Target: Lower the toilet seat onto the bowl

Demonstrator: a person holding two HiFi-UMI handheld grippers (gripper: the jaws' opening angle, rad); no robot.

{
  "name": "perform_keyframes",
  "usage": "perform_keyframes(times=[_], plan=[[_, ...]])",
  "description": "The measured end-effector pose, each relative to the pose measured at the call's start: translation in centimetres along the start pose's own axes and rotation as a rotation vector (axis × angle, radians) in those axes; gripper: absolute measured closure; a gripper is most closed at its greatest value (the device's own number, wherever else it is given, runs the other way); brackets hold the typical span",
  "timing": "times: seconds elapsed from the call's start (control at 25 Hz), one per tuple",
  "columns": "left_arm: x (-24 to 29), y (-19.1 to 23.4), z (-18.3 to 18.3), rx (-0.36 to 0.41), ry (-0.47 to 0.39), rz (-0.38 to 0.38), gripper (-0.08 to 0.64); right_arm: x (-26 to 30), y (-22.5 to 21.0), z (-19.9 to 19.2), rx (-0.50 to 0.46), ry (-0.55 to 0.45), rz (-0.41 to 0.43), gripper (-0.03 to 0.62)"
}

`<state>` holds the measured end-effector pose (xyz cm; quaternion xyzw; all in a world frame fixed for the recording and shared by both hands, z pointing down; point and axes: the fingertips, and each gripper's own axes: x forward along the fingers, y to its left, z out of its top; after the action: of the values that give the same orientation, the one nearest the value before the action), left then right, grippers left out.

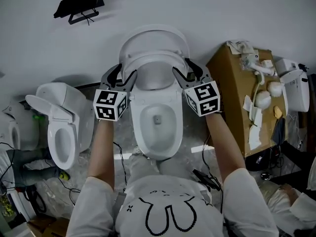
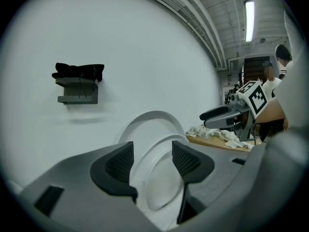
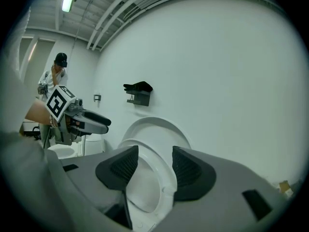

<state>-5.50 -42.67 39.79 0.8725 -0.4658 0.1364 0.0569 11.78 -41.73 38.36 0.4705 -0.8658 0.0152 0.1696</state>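
In the head view, the seat [image 1: 155,57] stands tilted over the bowl [image 1: 140,127]. The left gripper [image 1: 122,78] flanks one edge and the right gripper [image 1: 187,74] the other, both equally near.

In the left gripper view, the left gripper [image 2: 153,162] has its jaws released, and the seat [image 2: 142,175] rim runs between them, apparently unpinched.

In the right gripper view, the right gripper [image 3: 155,166] is likewise spread, and the seat [image 3: 161,178] rim runs between its jaws, closest to the right-hand pad.

The room is bright, with even light. A long ceiling lamp [image 2: 249,14] glows white up high. The toilet [image 1: 157,132] throws a soft grey shadow on the white wall [image 1: 197,9]. Both my gripper views bend round and go black at the corners.
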Motion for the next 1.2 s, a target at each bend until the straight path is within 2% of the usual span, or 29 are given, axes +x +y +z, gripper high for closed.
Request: perform_keyframes(times=[0.32,0.52,0.72,1.2], plan=[[3.1,2.0,-2.4,0.013,0.075,-0.035,0.314,3.8,-1.8,-2.5,0.088,0.063,0.083,0.368],[5.3,2.2,-3.6,0.016,0.112,-0.071,0.314,6.5,-2.6,-4.5,0.052,0.136,0.120,0.368],[6.3,3.0,-4.8,-0.014,0.133,-0.090,0.316,8.1,-2.9,-5.8,-0.006,0.189,0.151,0.368],[8.9,3.0,-6.8,-0.003,0.247,-0.234,0.318,10.8,-3.6,-8.5,-0.060,0.286,0.198,0.387]])
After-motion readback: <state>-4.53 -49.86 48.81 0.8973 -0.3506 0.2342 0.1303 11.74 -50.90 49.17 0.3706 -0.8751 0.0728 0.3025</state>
